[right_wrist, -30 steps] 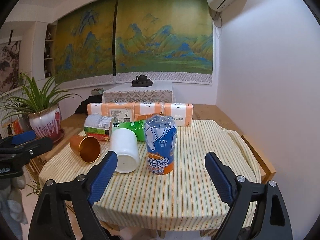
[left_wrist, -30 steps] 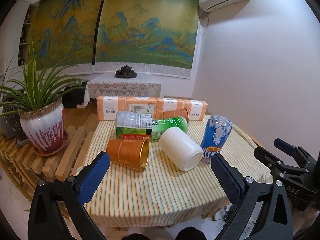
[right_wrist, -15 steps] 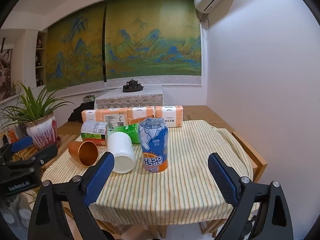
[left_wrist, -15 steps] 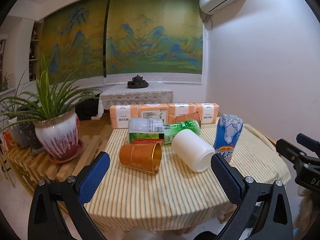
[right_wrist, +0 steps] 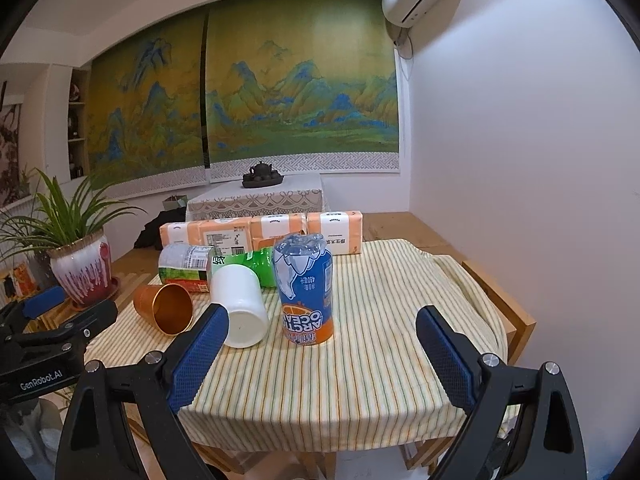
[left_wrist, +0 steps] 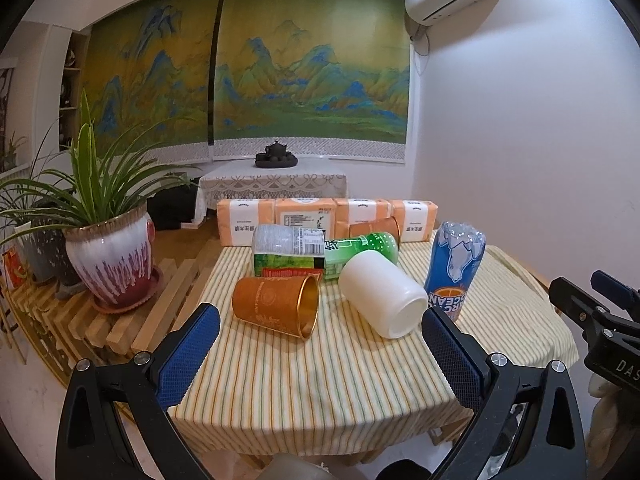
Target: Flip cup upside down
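Both views sit nearer worktop (left_wrist: 304, 384) than half-second ago. Left hand-held gripper (left_wrist: 320, 344) and right hand-held gripper (right_wrist: 322, 344) gape, empty. Best: straddle orange cup (left_wrist: 276, 306) mid-body, clear of white cup (left_wrist: 384, 294), squeeze gently.

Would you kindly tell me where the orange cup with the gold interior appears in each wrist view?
Left wrist: orange cup lies on its side, centre-left, left of the white cup.
Right wrist: orange cup at left, again left of the white cup.
Shared landmark: the blue Arctic Ocean can.
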The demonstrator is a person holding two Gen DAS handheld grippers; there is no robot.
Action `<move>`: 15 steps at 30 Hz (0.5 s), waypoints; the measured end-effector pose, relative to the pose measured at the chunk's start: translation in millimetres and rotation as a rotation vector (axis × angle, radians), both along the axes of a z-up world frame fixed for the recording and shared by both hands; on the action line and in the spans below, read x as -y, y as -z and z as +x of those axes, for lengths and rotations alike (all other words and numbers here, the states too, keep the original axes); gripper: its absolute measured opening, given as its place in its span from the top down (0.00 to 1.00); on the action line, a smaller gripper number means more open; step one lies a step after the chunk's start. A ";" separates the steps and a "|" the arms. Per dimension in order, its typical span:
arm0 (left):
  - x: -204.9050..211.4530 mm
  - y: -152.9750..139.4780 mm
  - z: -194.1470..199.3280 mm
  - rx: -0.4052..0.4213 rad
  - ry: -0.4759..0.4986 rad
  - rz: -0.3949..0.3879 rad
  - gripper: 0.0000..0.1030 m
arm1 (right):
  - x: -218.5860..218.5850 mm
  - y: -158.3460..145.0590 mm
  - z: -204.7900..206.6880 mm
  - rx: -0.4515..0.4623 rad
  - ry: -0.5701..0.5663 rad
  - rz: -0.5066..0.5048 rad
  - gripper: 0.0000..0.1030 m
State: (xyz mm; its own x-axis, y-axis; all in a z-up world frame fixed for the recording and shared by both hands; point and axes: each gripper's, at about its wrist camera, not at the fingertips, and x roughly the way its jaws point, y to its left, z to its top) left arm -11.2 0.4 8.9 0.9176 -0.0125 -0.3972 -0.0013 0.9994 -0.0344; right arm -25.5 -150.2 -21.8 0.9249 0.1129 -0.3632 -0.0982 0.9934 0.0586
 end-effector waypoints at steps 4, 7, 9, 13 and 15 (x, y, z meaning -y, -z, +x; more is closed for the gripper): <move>-1.2 -0.5 2.0 -0.001 -0.002 -0.002 0.01 | 1.2 0.6 2.8 -0.005 0.002 0.004 0.10; -2.0 -0.2 3.7 -0.003 -0.003 -0.004 0.01 | 1.3 0.9 3.3 -0.003 0.001 0.005 0.10; -2.7 -0.1 4.3 -0.003 -0.005 -0.006 0.01 | 0.8 1.3 3.9 -0.003 -0.001 0.006 0.10; -3.4 0.0 4.0 -0.002 -0.006 -0.007 0.01 | 0.4 1.7 5.0 -0.003 0.002 0.009 0.10; -3.6 0.3 4.5 -0.003 -0.005 -0.007 0.01 | 0.7 1.4 5.4 -0.003 0.003 0.013 0.10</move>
